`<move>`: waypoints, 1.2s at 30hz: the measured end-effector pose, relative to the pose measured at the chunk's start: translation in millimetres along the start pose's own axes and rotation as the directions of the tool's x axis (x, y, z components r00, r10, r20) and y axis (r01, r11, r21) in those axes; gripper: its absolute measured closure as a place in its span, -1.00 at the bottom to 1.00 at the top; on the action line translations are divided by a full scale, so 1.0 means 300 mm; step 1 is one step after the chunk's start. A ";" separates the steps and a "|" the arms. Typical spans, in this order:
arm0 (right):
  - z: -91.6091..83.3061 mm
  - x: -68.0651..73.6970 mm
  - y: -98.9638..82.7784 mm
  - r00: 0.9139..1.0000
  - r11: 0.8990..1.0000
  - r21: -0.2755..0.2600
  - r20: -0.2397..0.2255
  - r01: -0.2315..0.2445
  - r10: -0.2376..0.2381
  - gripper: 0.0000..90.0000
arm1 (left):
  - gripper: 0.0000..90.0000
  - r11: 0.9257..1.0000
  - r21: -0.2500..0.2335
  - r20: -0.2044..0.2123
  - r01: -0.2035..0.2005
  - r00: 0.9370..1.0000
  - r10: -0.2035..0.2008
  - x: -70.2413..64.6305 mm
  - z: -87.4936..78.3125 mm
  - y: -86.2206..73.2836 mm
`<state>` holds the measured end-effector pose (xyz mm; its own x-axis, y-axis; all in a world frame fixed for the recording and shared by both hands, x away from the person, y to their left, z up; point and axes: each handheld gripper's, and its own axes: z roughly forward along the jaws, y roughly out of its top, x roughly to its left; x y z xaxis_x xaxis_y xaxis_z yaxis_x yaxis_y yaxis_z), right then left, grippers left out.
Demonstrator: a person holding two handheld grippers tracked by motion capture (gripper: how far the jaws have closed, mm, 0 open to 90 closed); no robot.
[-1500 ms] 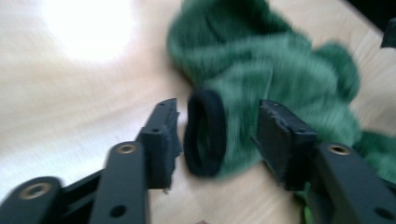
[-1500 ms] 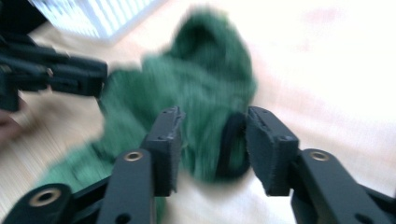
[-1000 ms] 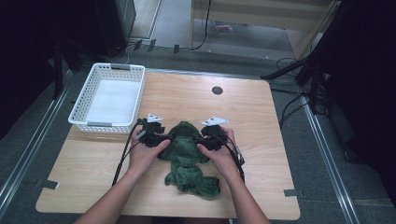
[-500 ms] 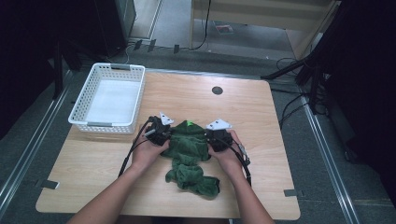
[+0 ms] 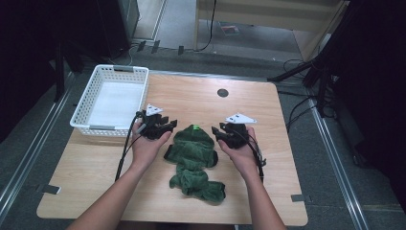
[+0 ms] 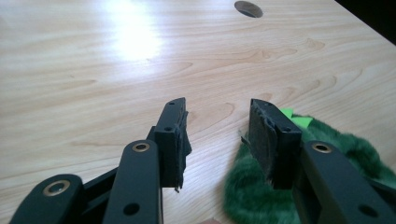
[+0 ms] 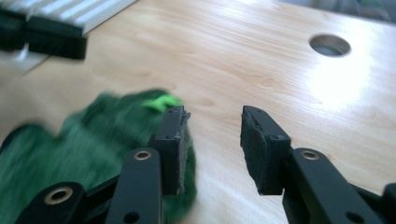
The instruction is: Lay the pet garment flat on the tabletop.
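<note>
- Green fuzzy cloth [image 5: 194, 160] lies crumpled on the wooden tabletop [image 5: 201, 98], at the lower middle of the high view, running from a rounded upper part down to a bunched end toward the lower right.
- A small bright green tag [image 5: 195, 127] sits at the cloth's upper edge.
- Left gripper [image 5: 168, 126] is held in the person's left hand [image 5: 148, 143], just left of the cloth's upper part; its fingers [image 6: 173, 135] are spread apart with bare wood between them, grasping nothing.
- In the left gripper view the cloth fills the lower right corner, behind and beside the right-hand finger; whether that finger touches the pile is unclear.
- Right gripper [image 5: 216, 131] is held in the right hand [image 5: 242, 153], just right of the cloth's upper part; its fingers [image 7: 173, 140] are likewise released, with nothing between them.
- In the right gripper view the cloth is blurred at the lower left, beside the left-hand finger.
- White slotted basket [image 5: 91, 103] stands at the upper left of the tabletop, near the left gripper.
- A round hole [image 5: 222, 92] sits in the tabletop near its far edge, upper middle of the high view.
- Black cables [image 5: 125, 148] trail from both grippers toward the bottom of the frame.
</note>
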<state>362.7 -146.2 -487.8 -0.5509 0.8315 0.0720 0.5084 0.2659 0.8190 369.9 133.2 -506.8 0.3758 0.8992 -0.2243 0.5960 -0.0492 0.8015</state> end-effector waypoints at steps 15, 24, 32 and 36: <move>0.167 0.039 -0.089 0.999 0.986 0.166 -0.031 -0.005 0.010 0.45 | 0.32 0.969 0.209 0.008 -0.129 0.992 0.130 -0.066 0.115 -0.071; 0.138 0.061 -0.073 0.989 0.986 0.085 -0.008 0.145 -0.144 0.97 | 0.95 0.974 0.111 -0.010 -0.198 0.980 0.200 -0.097 0.088 -0.048; 0.175 0.013 -0.026 0.992 0.992 0.064 0.067 0.105 -0.109 0.95 | 0.89 0.980 0.136 -0.051 -0.143 0.987 0.151 -0.076 0.165 -0.014; 0.202 -0.023 -0.061 0.999 0.992 0.127 0.051 0.012 -0.019 0.50 | 0.28 0.983 0.163 -0.047 -0.084 0.995 0.093 -0.039 0.176 -0.021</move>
<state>397.3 -127.2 -537.9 -0.5260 0.8500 0.0276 0.5814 0.3357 0.7411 399.2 100.0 -538.6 0.3956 0.9102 -0.1229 0.6704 -0.1947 0.7160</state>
